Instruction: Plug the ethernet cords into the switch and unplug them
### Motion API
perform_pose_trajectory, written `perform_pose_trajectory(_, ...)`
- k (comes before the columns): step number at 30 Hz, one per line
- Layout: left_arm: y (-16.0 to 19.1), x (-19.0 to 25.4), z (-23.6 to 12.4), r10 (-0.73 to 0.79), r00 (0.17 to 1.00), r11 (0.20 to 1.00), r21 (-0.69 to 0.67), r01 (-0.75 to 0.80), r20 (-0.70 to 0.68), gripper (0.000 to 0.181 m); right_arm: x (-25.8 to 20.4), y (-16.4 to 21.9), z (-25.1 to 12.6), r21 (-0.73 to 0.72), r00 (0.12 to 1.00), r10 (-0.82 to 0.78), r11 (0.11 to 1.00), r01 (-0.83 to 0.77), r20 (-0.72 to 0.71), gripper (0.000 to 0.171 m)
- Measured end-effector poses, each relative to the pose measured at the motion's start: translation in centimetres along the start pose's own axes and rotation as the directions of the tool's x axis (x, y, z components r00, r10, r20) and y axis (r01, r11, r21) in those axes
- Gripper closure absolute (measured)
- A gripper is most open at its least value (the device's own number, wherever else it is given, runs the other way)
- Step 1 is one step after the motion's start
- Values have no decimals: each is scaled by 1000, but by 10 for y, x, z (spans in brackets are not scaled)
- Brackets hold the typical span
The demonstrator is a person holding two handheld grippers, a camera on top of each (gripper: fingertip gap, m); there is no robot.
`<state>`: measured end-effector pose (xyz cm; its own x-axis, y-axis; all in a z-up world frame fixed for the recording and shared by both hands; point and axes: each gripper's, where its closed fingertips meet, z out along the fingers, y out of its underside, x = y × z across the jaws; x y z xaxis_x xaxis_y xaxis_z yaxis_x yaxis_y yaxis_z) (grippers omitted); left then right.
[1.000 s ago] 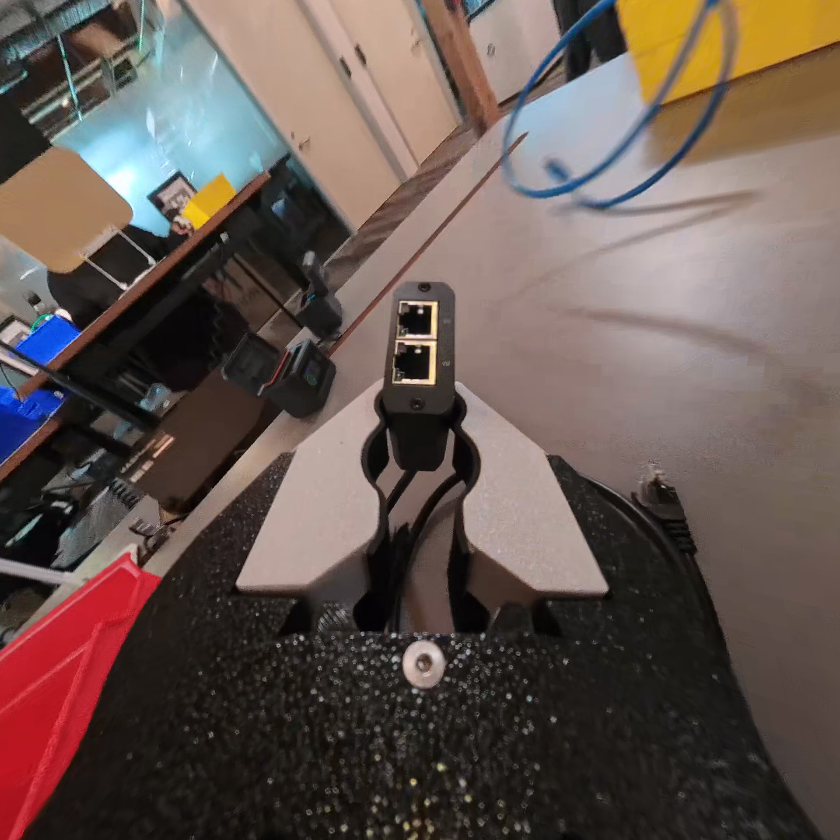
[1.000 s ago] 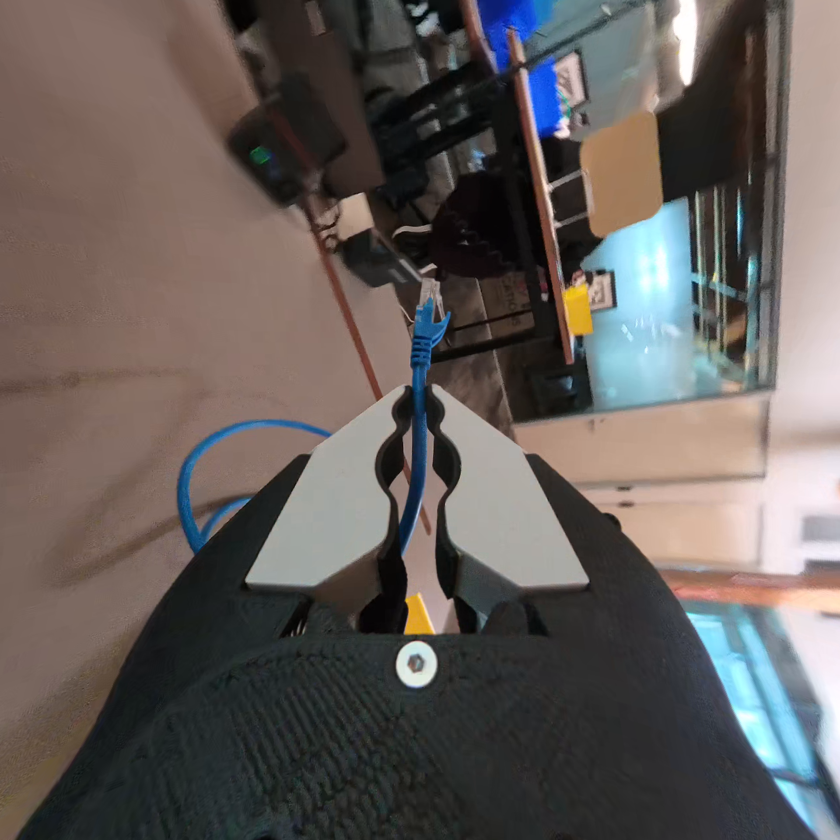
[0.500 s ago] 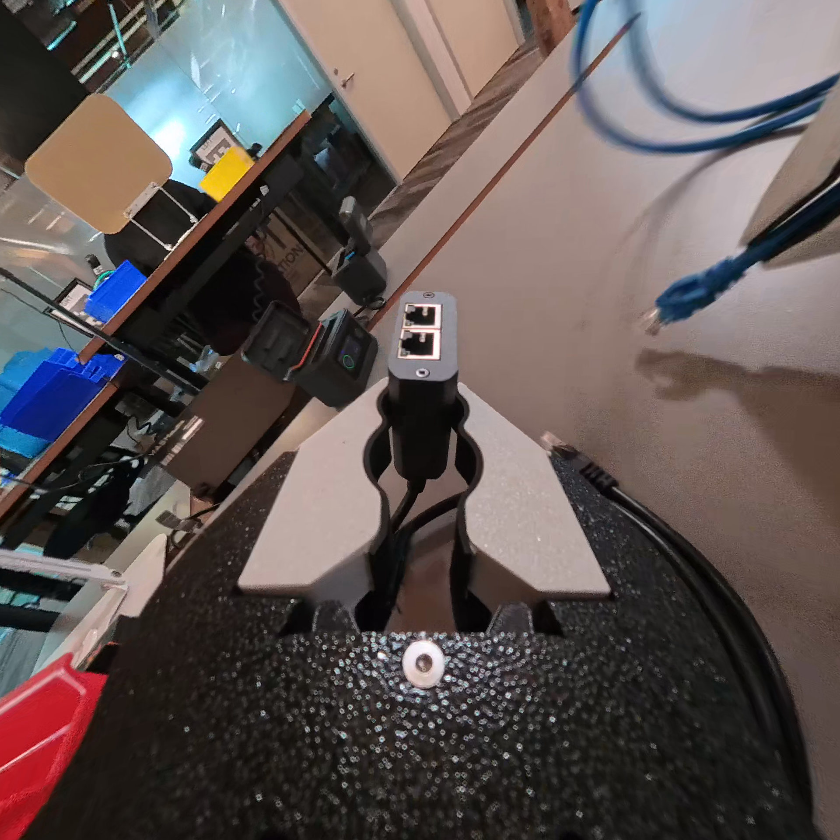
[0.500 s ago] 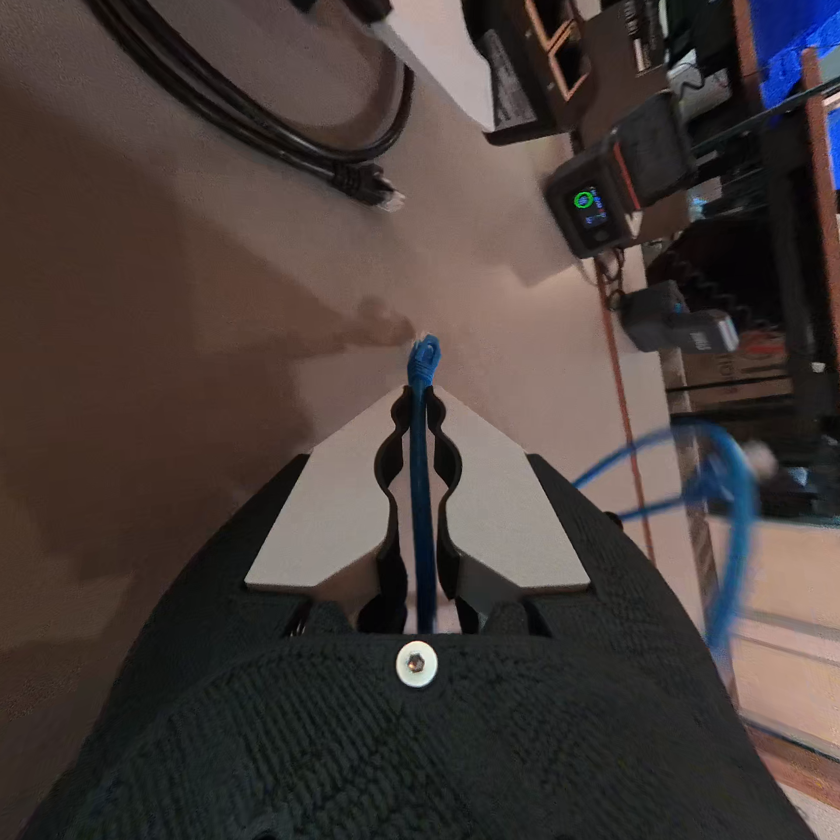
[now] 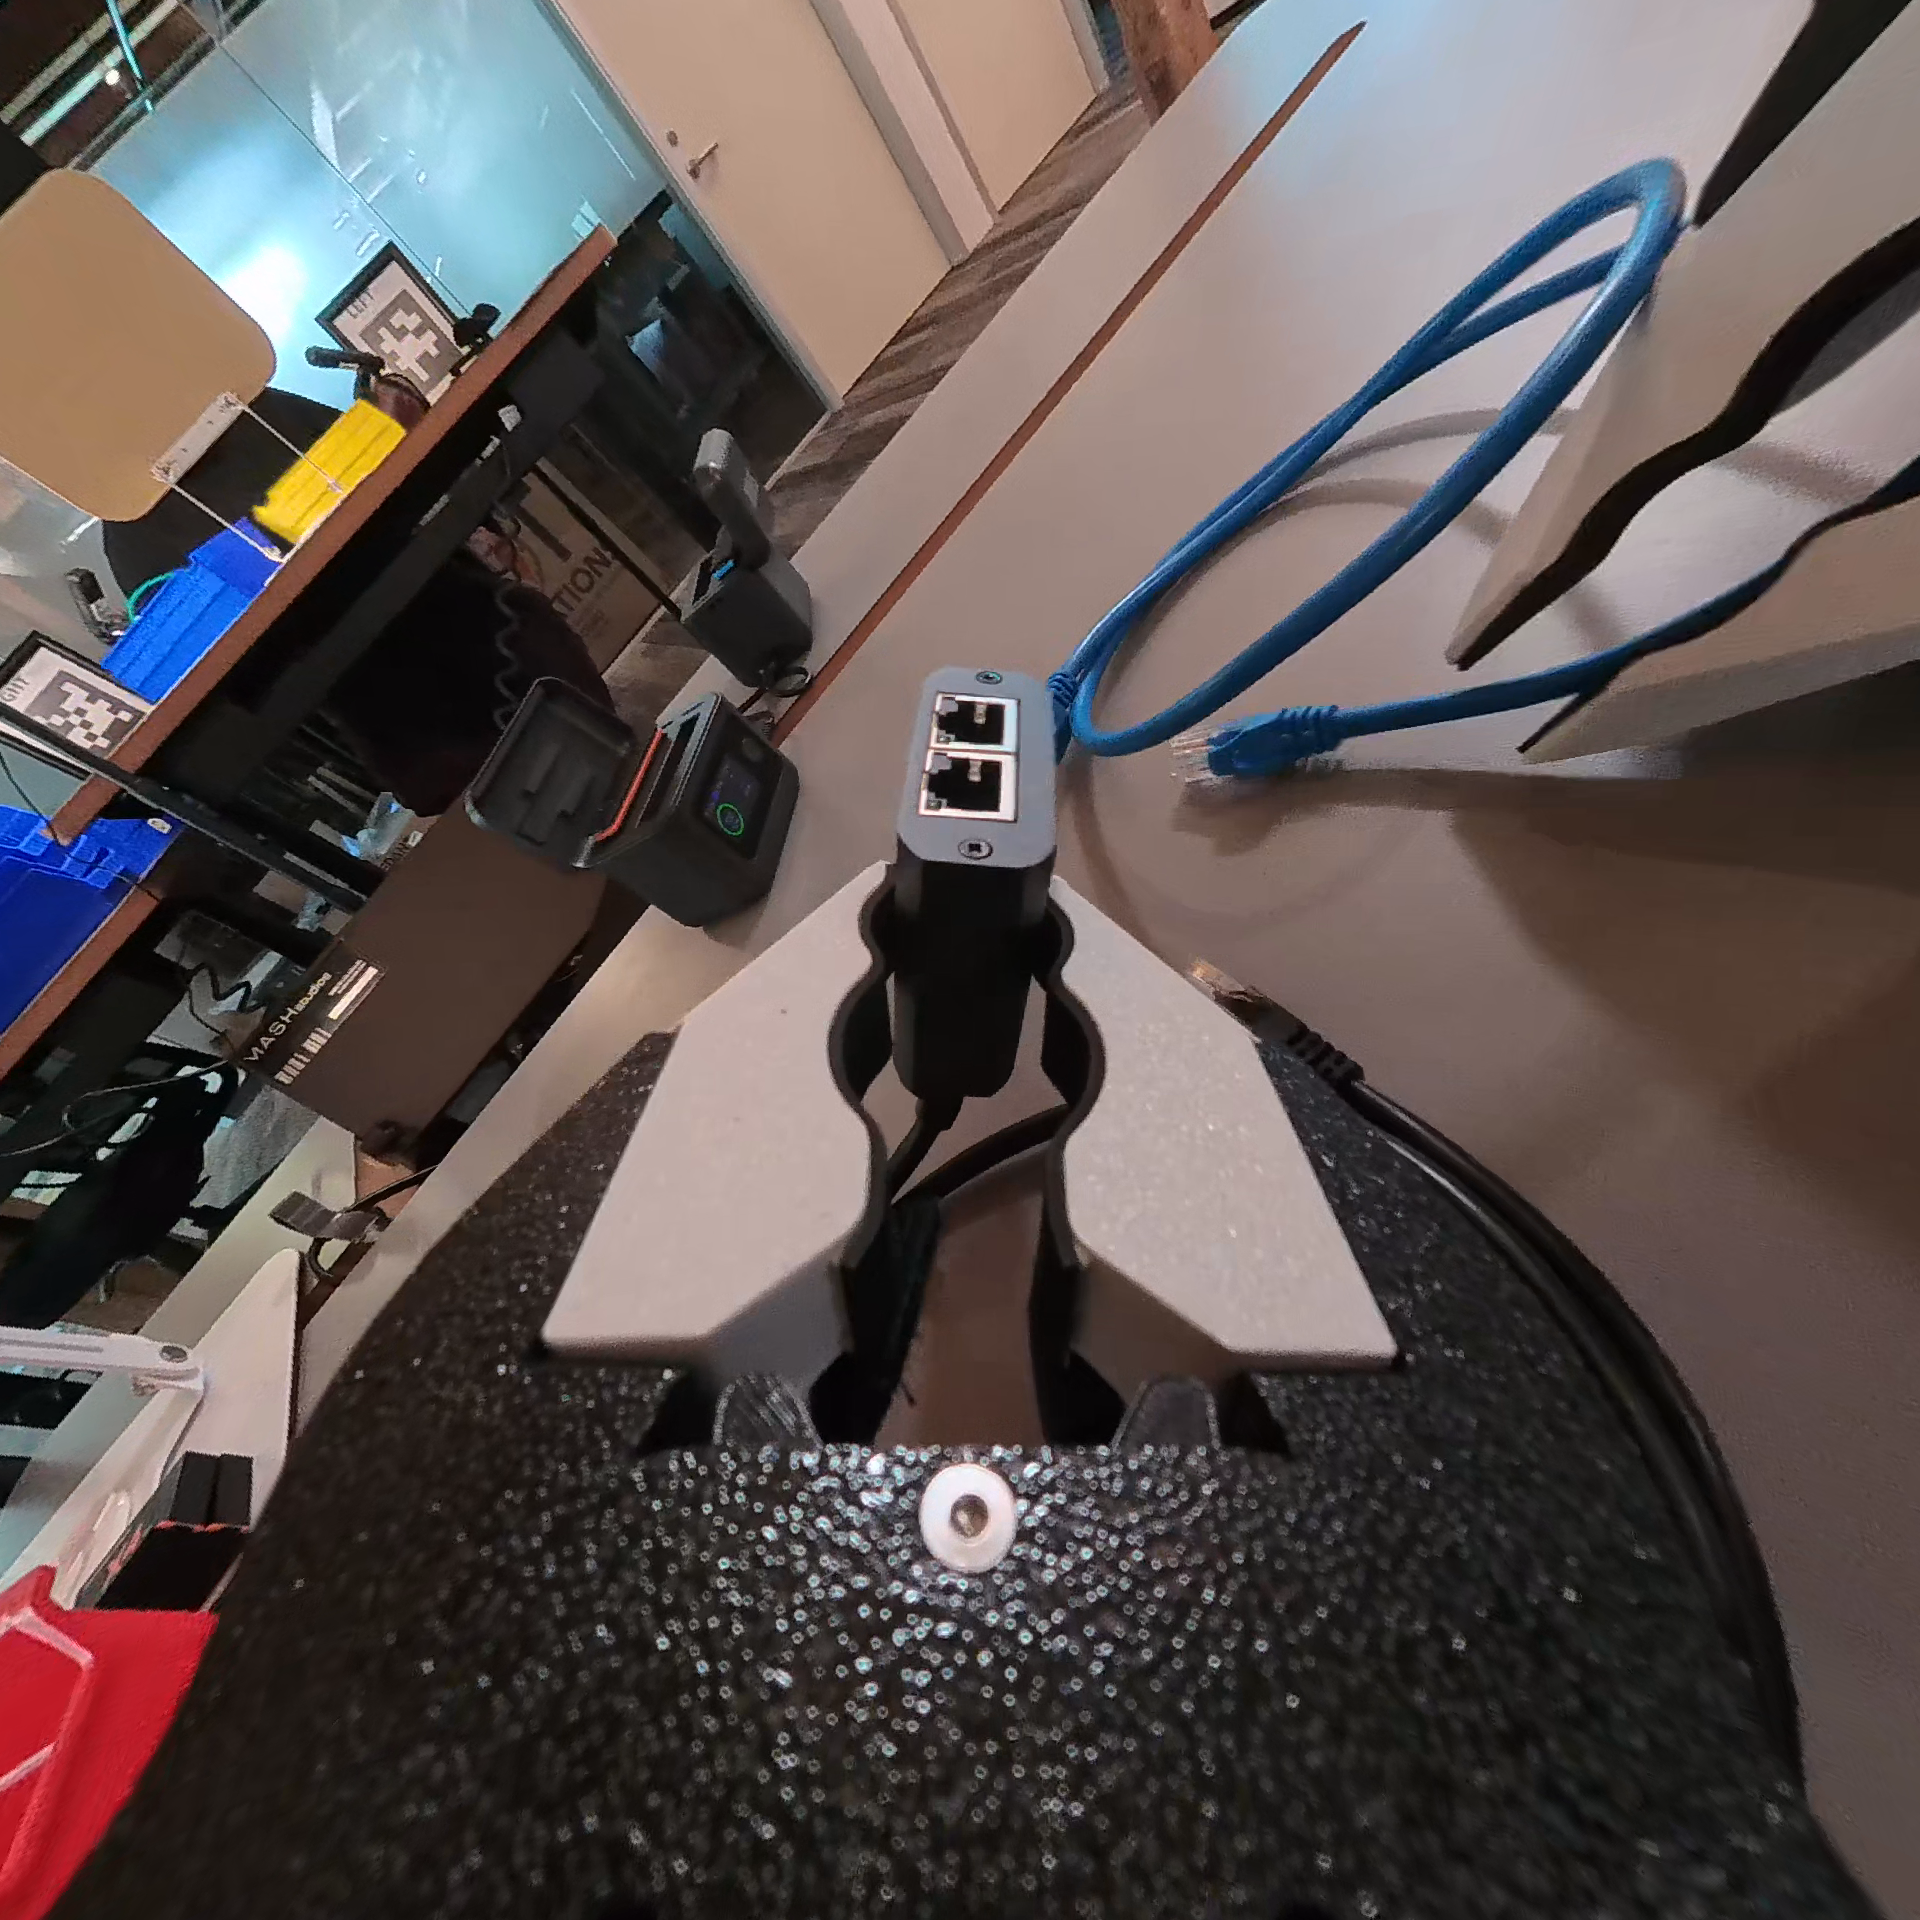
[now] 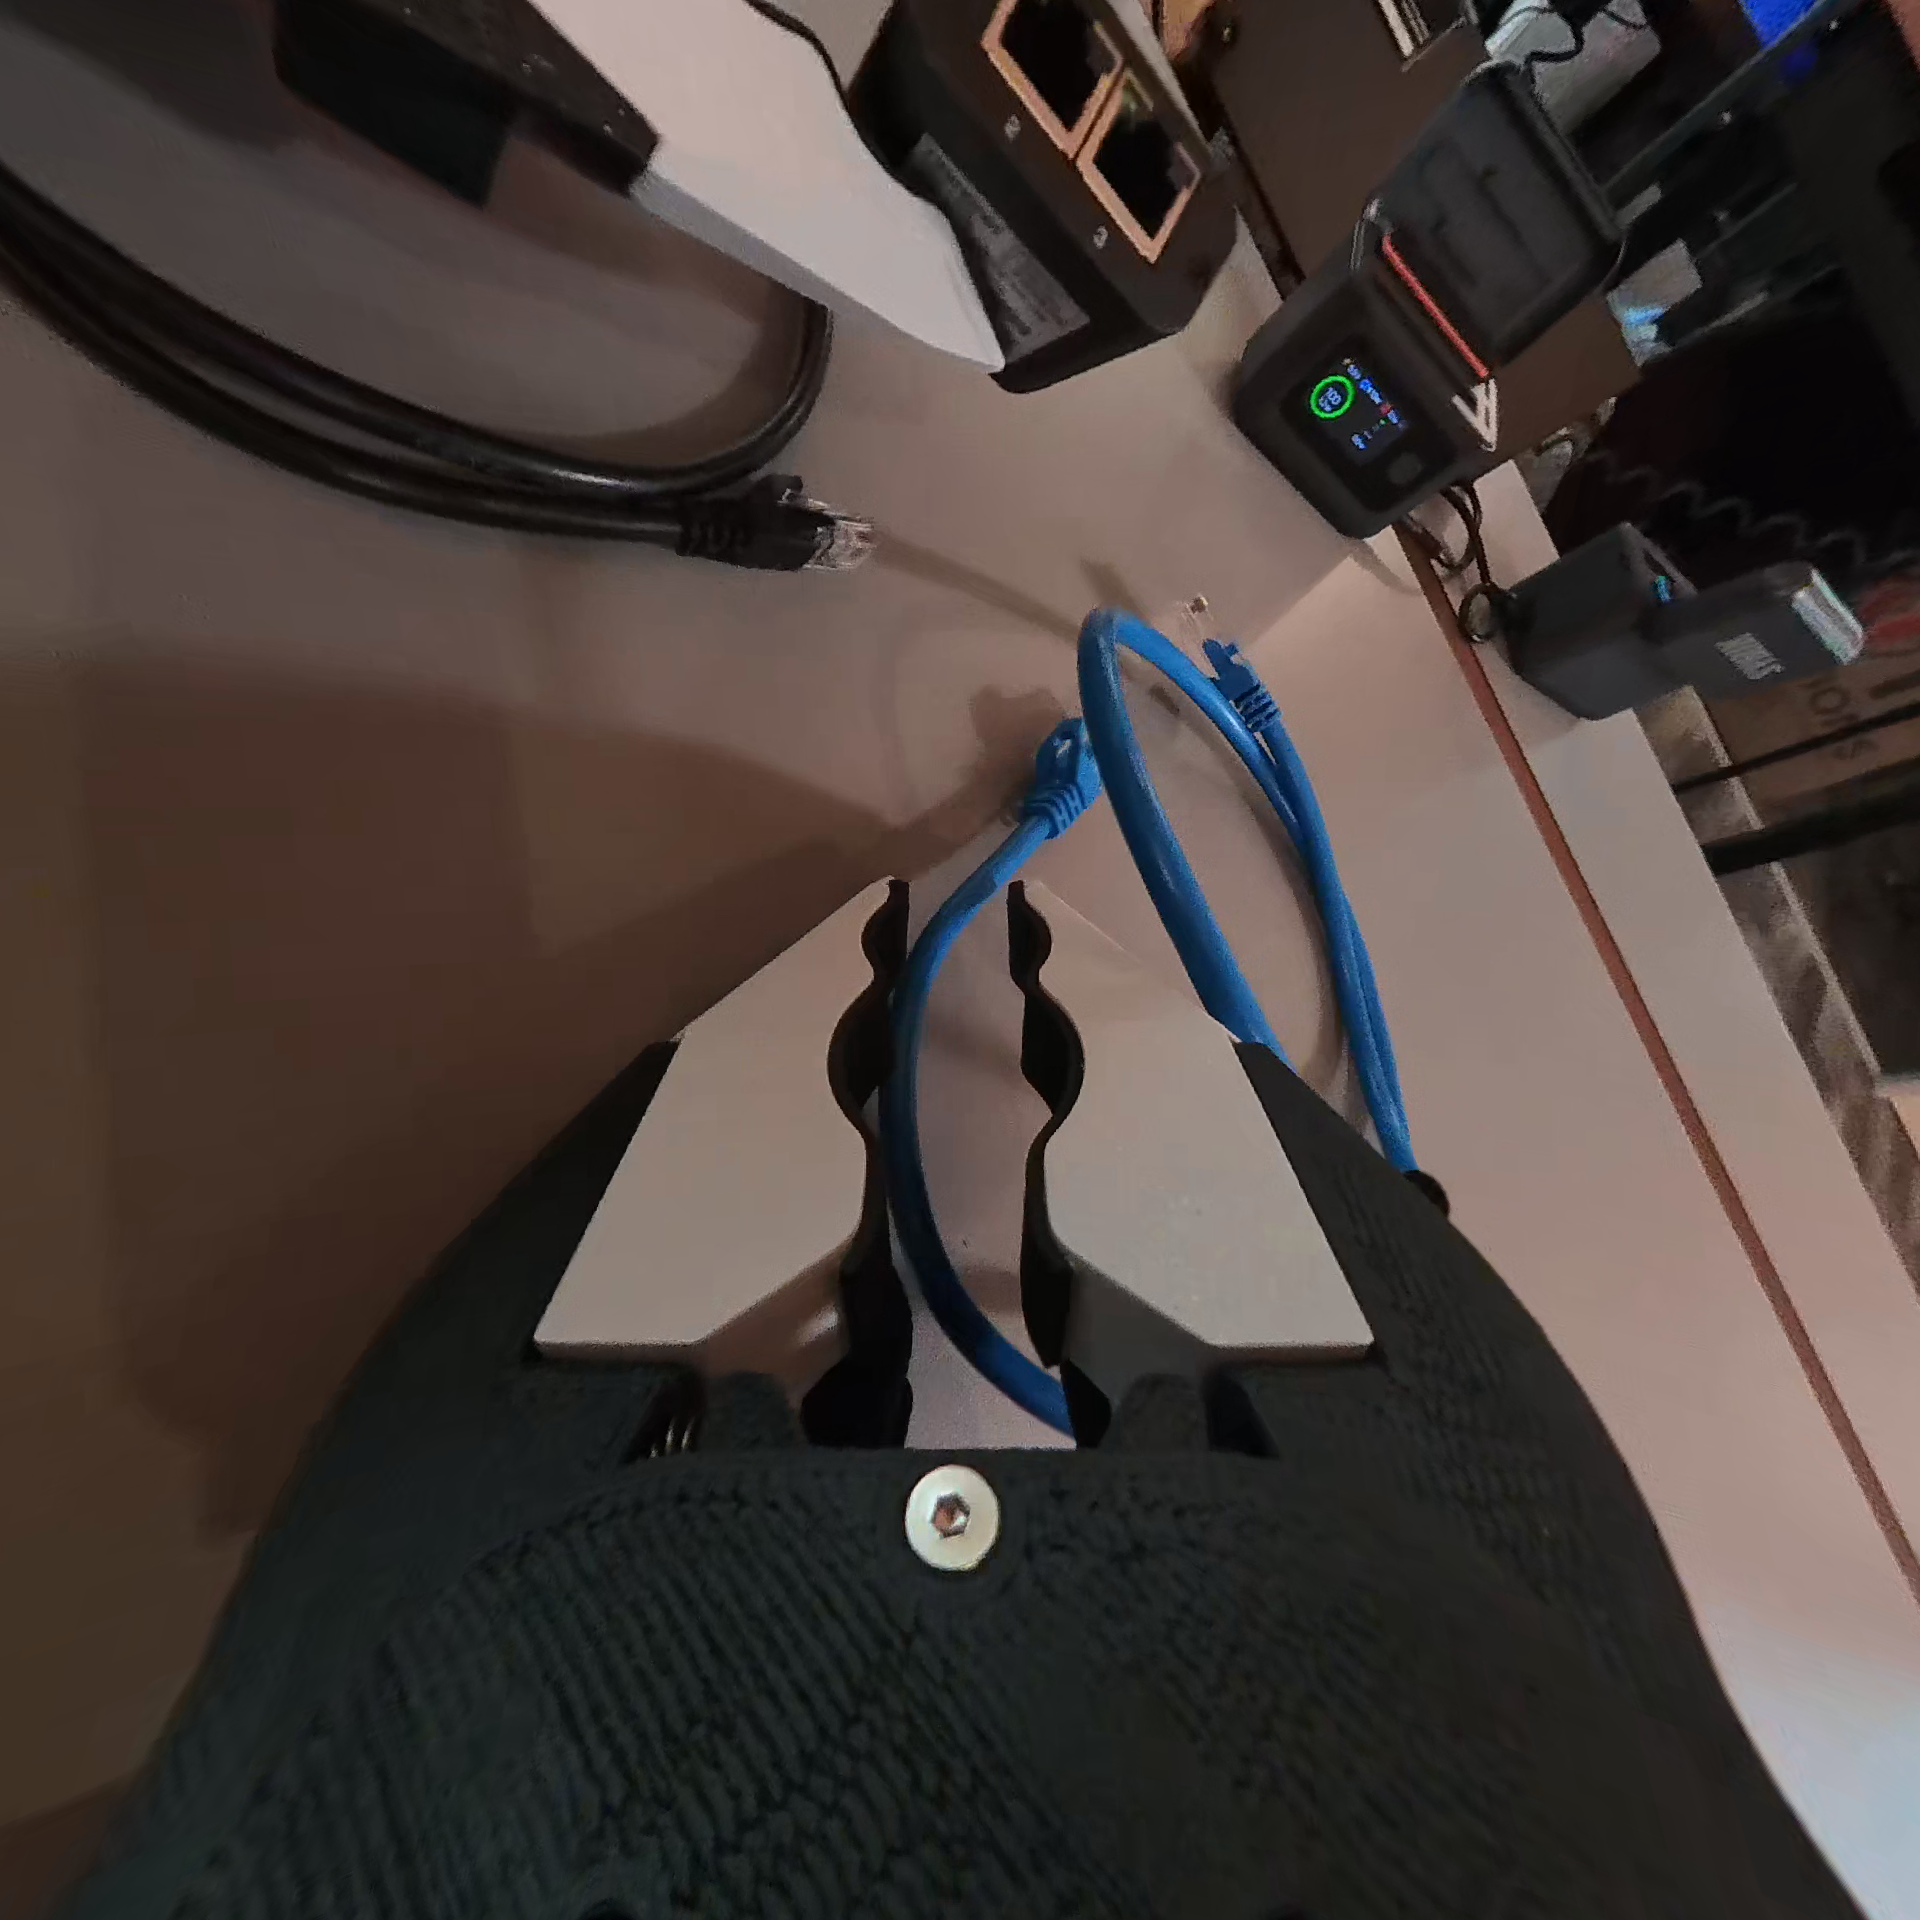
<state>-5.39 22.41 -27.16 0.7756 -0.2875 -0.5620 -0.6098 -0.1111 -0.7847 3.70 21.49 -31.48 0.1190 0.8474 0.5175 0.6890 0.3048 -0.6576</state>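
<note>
In left fingers: black 2-port switch

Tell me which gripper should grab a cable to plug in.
Right. The right gripper is open with the blue cable lying loose between its fingers, while the left gripper is shut on the switch, both ports empty.

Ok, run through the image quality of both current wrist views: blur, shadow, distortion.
Left wrist view: the switch is sharp, the right gripper's fingers at the right edge are soft with blur, and straight table edges bow from the wide lens. Right wrist view: dimmer, with a broad shadow over the table on the left; the blue cord is fairly crisp, while the switch at the top is slightly soft.
</note>
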Motion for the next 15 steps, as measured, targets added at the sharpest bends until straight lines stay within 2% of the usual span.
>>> perform_pose_trajectory(4,-1,0,-1,-2,1000,1000,3,2,-4,159,4,1,1,-19,999,50,999,-50,-18,149)
perform_pose_trajectory(7,-1,0,-1,-9,1000,1000,5,9,-7,159,6,5,5,-76,976,218,973,-218,-9,148)
perform_pose_trajectory(11,-1,2,-1,0,1000,1000,3,0,-12,159,8,10,8,-117,920,392,914,-389,5,158)
perform_pose_trajectory(13,-1,2,-1,19,1000,1000,4,-19,-11,159,6,10,4,-136,895,444,890,-435,45,162)
perform_pose_trajectory(15,-2,2,-2,47,999,999,7,-47,-8,159,-3,4,-3,-137,830,539,841,-523,145,167)
